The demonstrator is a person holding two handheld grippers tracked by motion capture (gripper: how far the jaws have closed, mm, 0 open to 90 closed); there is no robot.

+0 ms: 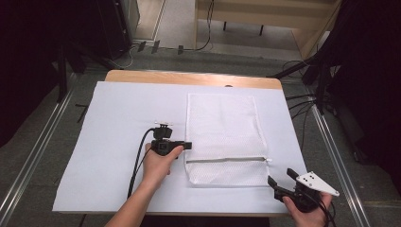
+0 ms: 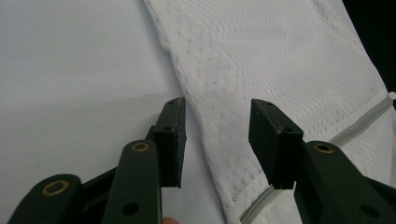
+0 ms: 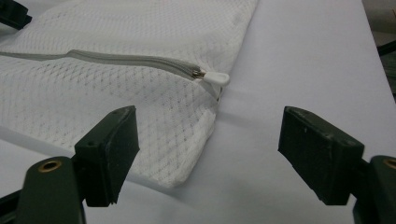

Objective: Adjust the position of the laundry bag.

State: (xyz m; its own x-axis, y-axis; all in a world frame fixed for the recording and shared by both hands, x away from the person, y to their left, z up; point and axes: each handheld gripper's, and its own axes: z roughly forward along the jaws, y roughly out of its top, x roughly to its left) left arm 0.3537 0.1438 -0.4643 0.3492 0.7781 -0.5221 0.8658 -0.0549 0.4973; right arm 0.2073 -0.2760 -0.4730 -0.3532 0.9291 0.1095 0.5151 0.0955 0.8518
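Note:
A white mesh laundry bag (image 1: 222, 127) lies flat on the white sheet (image 1: 118, 118), its grey zipper (image 1: 227, 160) running across near the front end. My left gripper (image 1: 188, 145) sits at the bag's left edge by the zipper's end. In the left gripper view its jaws (image 2: 218, 105) stand apart over that edge of the bag (image 2: 280, 56), pressing nothing. My right gripper (image 1: 280, 178) hovers off the bag's front right corner, open wide. In the right gripper view (image 3: 208, 114) the white zipper pull (image 3: 215, 78) lies just beyond its jaws.
The sheet covers a wooden table whose far edge (image 1: 189, 77) shows behind the bag. Metal rails (image 1: 38, 146) run along both sides on the floor, and cables and dark stands (image 1: 312, 75) crowd the right and far sides.

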